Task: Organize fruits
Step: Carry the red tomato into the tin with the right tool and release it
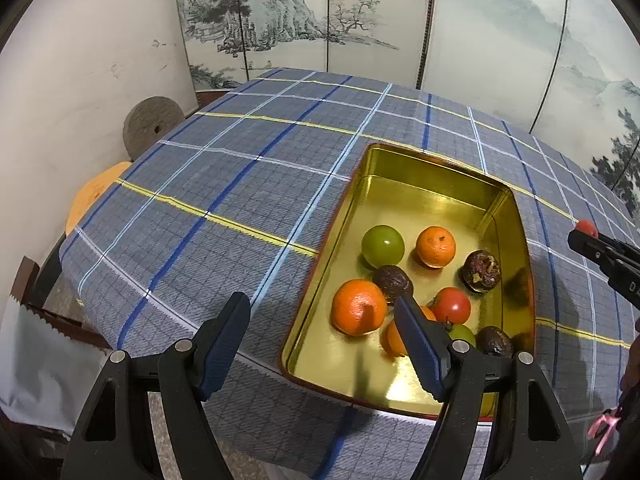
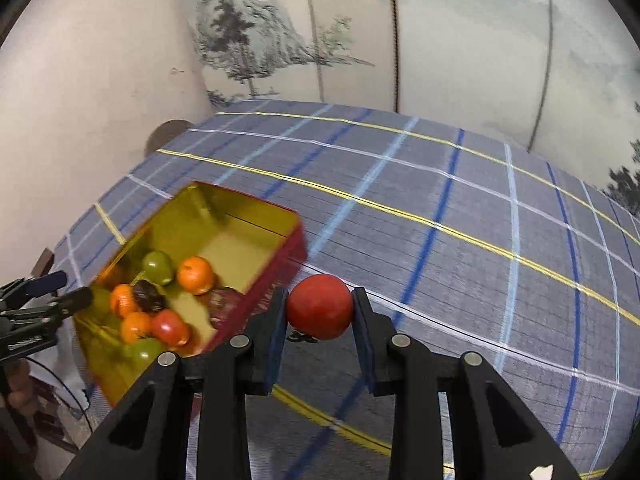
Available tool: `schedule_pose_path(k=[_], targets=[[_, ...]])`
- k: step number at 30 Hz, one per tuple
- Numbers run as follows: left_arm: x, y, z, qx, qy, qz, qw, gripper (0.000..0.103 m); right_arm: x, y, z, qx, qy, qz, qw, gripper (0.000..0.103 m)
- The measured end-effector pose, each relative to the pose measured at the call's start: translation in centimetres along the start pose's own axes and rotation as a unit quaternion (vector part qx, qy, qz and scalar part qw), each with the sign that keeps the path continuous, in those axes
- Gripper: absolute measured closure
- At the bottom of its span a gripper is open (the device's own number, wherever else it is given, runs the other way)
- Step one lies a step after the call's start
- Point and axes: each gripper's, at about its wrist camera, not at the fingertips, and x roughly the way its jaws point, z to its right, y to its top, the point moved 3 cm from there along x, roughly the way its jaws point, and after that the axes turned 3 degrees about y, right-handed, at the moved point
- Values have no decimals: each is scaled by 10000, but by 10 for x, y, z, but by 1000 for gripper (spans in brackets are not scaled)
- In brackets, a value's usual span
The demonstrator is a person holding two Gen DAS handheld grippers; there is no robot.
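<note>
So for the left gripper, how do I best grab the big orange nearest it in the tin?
Straddle the orange across its widest middle, coming down from above: the tin walls block a side approach, and a dark fruit touches its far side. The left gripper is open.

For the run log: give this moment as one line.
right gripper: shut on red fruit, outside tin | left gripper: open, empty, over tin's near edge | gold tin: holds mixed fruits

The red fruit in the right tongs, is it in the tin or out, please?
Out. The red fruit is pinched between the right tongs over the tablecloth, beside the tin.
</note>
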Motion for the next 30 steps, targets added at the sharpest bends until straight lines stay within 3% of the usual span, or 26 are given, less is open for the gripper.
schedule_pose_path(k=[16,30], targets=[[3,-5,-15,-103,291,-70,9995,28,23,3,-71,-494,540,-166,9972,74],[8,-7,-17,-142,312,-130,9993,28,48,-5,-96,-809,503,-391,9947,74]])
